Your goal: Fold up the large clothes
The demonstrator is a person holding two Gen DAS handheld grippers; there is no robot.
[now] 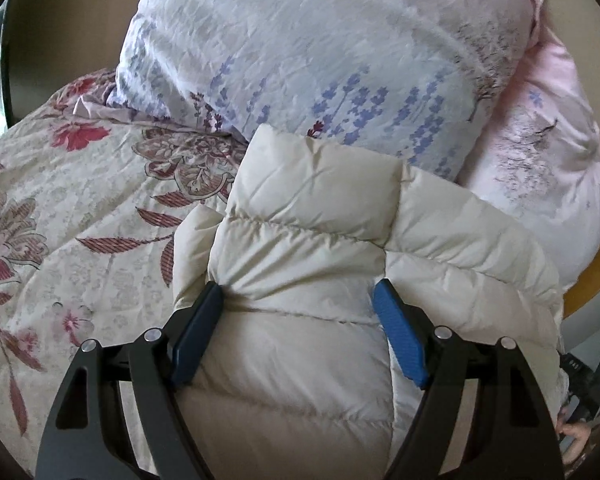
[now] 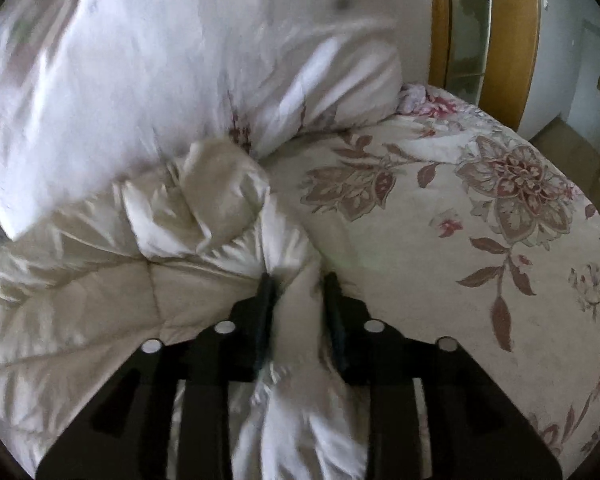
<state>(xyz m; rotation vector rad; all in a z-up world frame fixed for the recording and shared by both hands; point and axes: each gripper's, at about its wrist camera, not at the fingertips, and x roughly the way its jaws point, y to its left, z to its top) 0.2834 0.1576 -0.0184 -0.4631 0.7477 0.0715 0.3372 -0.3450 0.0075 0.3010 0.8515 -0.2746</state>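
Straddling a thick quilted roll of the cream puffer jacket [image 1: 300, 240] at frame centre, the left gripper [image 1: 298, 300] stands wide, blue pads pressing its sides. Right gripper [image 2: 298, 296] is narrow, pinching a jacket fold at lower centre. Risk, as judged: slick shell slips out, loft springs the fold open. Jacket lies on the floral bedspread [image 1: 60, 184], against crinkled pillows [image 1: 300, 40]; fabric glossy, puffy, channel-stitched.
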